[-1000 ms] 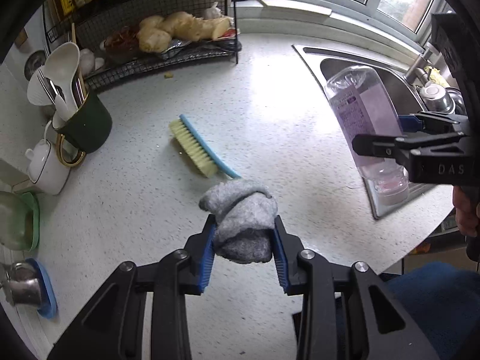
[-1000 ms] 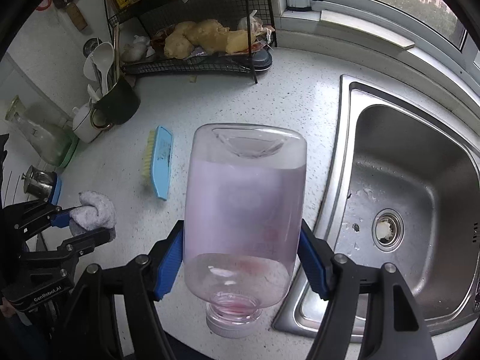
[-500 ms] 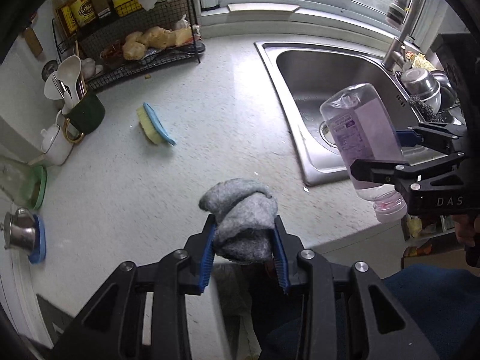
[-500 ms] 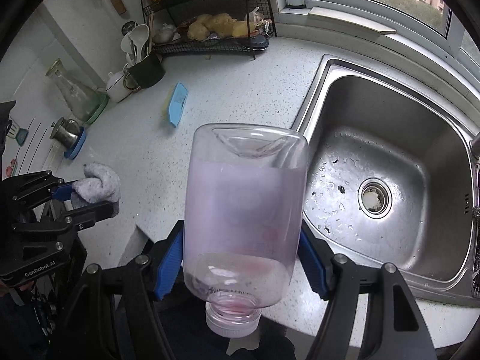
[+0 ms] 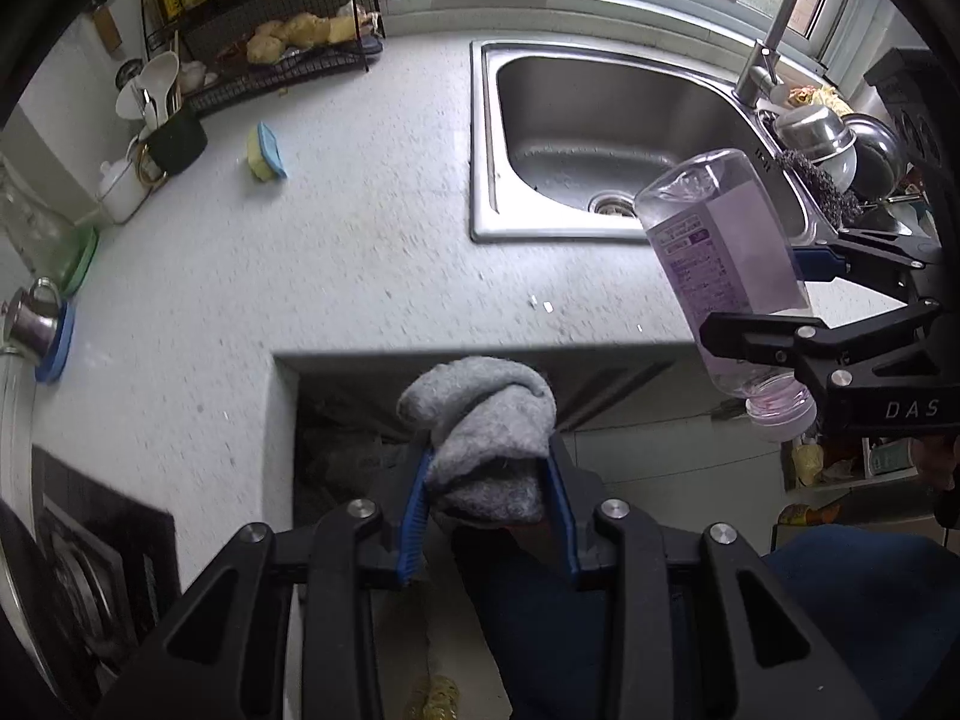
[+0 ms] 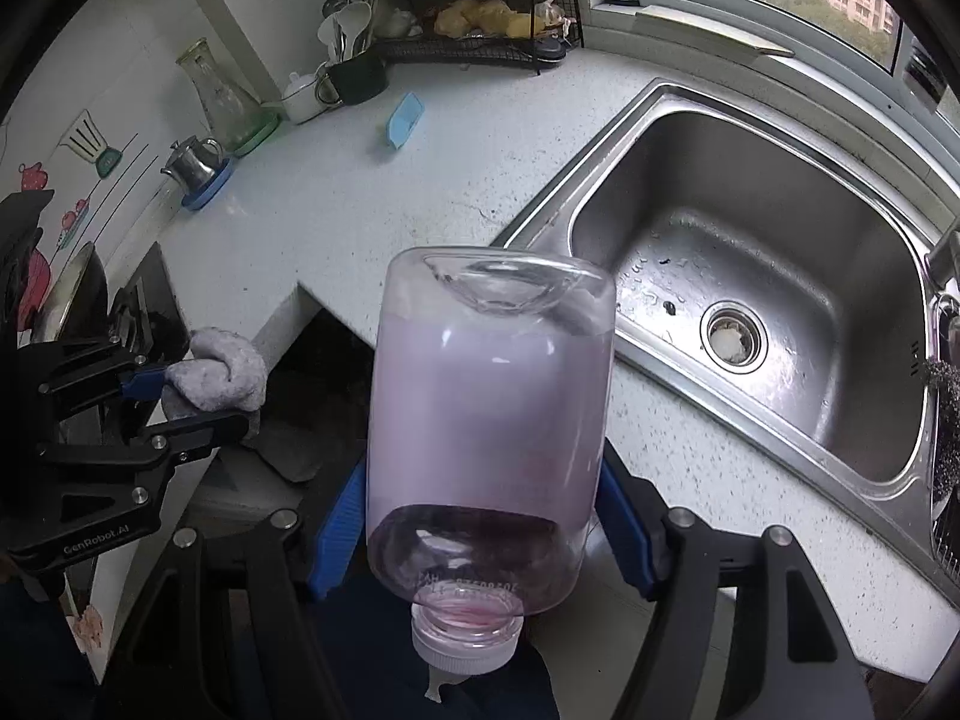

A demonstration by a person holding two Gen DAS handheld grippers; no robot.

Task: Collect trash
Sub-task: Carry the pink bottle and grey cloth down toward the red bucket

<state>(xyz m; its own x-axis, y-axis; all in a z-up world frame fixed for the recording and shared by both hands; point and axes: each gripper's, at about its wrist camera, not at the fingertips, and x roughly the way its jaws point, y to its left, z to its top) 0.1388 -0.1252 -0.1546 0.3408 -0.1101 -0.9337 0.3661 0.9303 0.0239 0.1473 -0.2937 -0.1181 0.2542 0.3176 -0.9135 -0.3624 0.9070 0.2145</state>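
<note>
- Left tool (image 5: 487, 516): clenched on a grey rag (image 5: 480, 438); the blue pads press both sides of the wad, which bulges up above them.
- Left tool points steeply down, held out past the counter (image 5: 360, 252) edge, over the dark gap below it.
- Right tool (image 6: 480, 534): grasping a bottle (image 6: 489, 420) across its lower body, blue pads tight on either side.
- Bottle hangs neck-down, white cap (image 6: 465, 642) nearest the camera, base tipped away; pale purple liquid fills most of it. It carries a printed label, seen from the left wrist view.
- Right tool sits to the right of the left tool, well apart, also out beyond the counter edge.
- Ahead of the right tool: a steel sink (image 6: 768, 324), drain visible, water drops on the basin.
- Ahead and left of both tools, on the counter: a blue-backed brush (image 6: 403, 120), far from either.
- Further back: a wire rack (image 6: 474, 30) with yellowish food, a dark mug (image 6: 357, 81) holding utensils, a white pot, a glass carafe, a small metal jug.
- Faucet (image 5: 768, 30) and stacked steel bowls stand beyond the right tool, seen from the left wrist.
</note>
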